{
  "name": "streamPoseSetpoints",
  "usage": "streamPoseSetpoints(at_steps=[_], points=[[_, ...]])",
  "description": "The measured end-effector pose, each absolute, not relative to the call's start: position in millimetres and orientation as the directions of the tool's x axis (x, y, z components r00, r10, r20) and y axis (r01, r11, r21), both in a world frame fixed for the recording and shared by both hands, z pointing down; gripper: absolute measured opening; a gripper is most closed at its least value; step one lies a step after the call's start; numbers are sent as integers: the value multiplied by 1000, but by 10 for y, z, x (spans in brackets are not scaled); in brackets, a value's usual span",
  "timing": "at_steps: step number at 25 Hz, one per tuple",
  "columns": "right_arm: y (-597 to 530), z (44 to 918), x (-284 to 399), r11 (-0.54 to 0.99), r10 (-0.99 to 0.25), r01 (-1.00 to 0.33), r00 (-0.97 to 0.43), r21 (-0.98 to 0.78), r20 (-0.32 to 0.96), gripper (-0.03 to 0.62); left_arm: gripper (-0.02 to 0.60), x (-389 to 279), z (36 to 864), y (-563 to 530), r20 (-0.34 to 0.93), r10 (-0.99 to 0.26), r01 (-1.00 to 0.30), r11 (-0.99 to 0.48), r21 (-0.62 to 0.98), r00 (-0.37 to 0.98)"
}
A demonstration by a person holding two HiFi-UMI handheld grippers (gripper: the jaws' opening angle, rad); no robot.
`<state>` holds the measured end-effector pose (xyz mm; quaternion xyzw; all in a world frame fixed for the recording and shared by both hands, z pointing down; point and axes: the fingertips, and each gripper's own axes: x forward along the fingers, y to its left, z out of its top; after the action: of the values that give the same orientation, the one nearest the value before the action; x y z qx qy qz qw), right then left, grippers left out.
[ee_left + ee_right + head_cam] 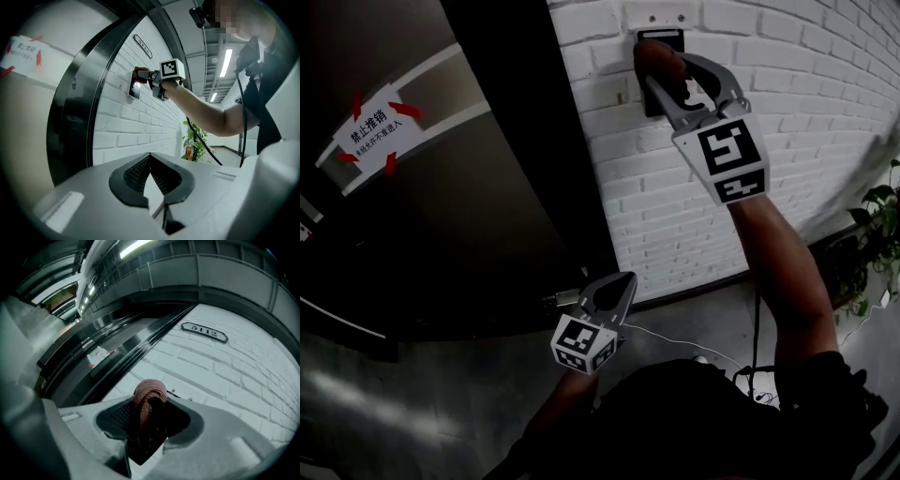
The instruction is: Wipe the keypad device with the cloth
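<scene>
- The keypad device (661,37), a dark panel, was mounted on a white brick wall (769,216), straight ahead of the right hand-held gripper (666,70) and touched by what it carried.
- The cloth (653,58), a reddish-brown wad, sat clamped between the right hand-held gripper's jaws and bulged out past their tips, pressed against the upper part of the keypad device.
- In the right gripper view the cloth (149,397) filled the gap between the two dark pads, with the shiny dark panel just beneath it.
- From the left gripper view, the keypad device (133,88) showed high on the wall with the right hand-held gripper (152,79) held flat against it at the end of a raised arm.
- The left hand-held gripper (617,289) hung low, well below and to the left of the right one, with its jaw tips together and nothing between them (150,157).
- A number plate (204,332) was fixed on the bricks above the right hand-held gripper.
- A dark metal door (487,206) stood to the left of both hand-held grippers, carrying a white sign (375,127) taped at its corners in red.
- A potted plant (874,230) stood by the wall, off to the right of the right hand-held gripper.
</scene>
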<state>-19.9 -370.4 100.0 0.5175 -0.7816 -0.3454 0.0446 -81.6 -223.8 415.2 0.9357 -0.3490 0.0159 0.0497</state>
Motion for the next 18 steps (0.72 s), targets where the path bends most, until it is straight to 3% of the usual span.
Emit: streamPoseSetpoints(at_steps=[18], points=[[-3913, 918, -249, 199, -819, -759, -476, 619, -321, 144, 17, -869, 4150, -2384, 72, -740, -744, -664, 78, 668]])
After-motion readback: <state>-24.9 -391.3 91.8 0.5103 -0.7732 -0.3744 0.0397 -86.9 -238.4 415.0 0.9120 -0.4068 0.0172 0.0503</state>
